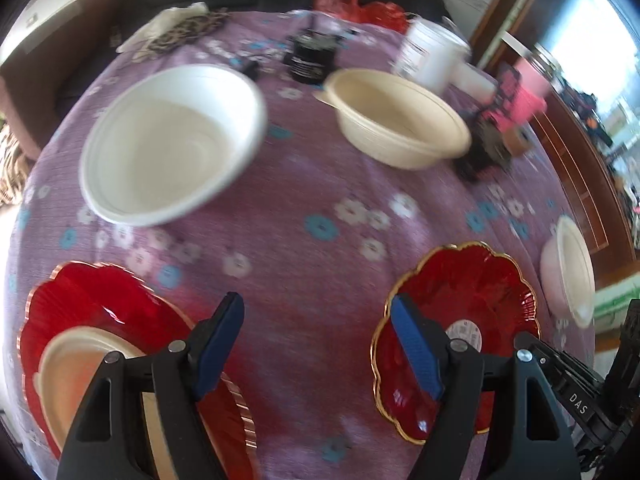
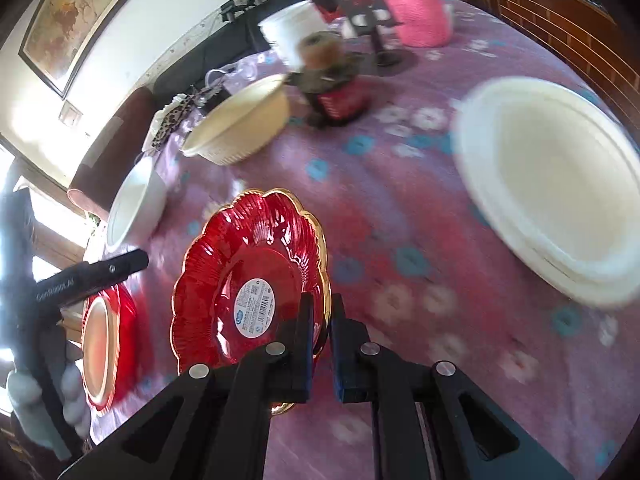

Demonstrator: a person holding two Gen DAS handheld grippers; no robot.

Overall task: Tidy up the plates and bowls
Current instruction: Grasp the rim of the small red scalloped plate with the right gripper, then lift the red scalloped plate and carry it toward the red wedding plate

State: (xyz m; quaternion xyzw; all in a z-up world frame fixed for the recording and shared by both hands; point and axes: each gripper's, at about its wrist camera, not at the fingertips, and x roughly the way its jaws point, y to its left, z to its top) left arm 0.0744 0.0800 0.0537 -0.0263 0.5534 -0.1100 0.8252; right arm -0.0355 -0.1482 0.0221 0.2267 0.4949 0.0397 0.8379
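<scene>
1. Progress: one cream bowl (image 1: 86, 372) is already sitting in the near-left red plate (image 1: 76, 304); sorting appears barely begun.
2. The right gripper (image 2: 322, 344) is clamping the rim of the second red plate (image 2: 248, 276), near centre.
3. The left gripper (image 1: 316, 340) is standing wide open, holding nothing.
4. Remaining: white bowl (image 1: 172, 144) far left, cream bowl (image 1: 400, 116) far centre and white bowl (image 1: 572, 268) at right are all lying empty and apart on the tablecloth (image 1: 312, 184).
</scene>
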